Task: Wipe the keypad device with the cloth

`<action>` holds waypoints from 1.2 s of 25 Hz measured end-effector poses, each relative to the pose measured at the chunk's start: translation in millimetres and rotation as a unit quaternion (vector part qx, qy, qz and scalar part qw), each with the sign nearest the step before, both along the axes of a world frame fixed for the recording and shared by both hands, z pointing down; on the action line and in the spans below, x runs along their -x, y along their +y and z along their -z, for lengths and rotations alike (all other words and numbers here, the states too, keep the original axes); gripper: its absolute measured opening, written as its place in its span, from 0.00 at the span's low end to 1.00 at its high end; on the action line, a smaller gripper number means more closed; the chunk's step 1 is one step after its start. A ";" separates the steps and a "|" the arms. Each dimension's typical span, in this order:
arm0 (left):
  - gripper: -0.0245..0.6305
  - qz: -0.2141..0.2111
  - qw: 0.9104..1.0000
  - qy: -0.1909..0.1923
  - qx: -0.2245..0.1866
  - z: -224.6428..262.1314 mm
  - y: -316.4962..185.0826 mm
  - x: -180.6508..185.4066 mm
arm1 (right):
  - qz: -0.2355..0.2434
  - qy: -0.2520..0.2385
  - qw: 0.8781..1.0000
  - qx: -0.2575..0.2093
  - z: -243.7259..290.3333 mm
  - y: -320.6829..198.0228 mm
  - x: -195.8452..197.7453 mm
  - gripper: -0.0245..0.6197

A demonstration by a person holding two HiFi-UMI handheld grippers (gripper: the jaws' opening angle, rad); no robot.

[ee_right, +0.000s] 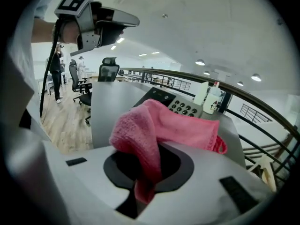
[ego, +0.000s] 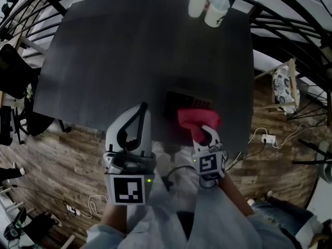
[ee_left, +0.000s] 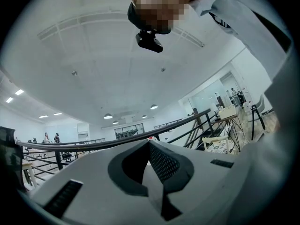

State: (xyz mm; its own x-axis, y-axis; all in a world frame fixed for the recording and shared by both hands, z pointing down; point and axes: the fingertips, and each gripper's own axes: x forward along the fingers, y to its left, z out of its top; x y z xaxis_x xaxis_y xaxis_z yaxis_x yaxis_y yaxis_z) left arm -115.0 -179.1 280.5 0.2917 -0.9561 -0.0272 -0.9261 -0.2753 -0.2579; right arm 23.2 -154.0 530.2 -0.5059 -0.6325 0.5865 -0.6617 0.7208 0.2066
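Nothing stands between your right gripper [ego: 206, 132] and the keypad device [ego: 182, 100] except the cloth [ego: 196, 118] itself. At the far edge of the dark surface [ego: 114, 61] stand a white bottle [ego: 198, 0] and a second pale container [ego: 217, 10], close together and well apart from the device. Off the surface to your right are a chair [ego: 284, 86] with a patterned cushion and a power strip [ego: 267, 138] on the wood floor.

The device lies flat near the surface's near edge, just ahead of your right gripper, its far edge roughly parallel to that near edge. The cloth hides its near part in the head view, so its long axis can't be judged there. In the right gripper view it runs away from you, with a dark panel beside rows of round pale keys.

The cloth is pink and fluffy (bunched, one fold hanging down). Your right gripper's fingers [ee_right: 180, 165] are clamped on it, and it overlaps the device's near right part.

Your left gripper [ego: 143, 107] is off the near edge, tilted up toward the ceiling, with its fingers [ee_left: 165, 163] together on nothing.
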 end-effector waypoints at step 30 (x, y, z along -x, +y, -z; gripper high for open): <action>0.04 0.008 1.000 0.003 -0.022 16.3 7.0 8.1 | 0.167 0.168 0.946 -0.222 99.7 -89.0 77.4 0.10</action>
State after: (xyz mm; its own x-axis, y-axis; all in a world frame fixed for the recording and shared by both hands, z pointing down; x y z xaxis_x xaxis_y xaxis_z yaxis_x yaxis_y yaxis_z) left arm -123.2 -172.1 264.2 0.2752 -0.9588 -0.0710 -0.9322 -0.2481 -0.2636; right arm -54.1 -242.9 430.5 -0.5540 -0.6917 0.4633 -0.2558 0.6710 0.6960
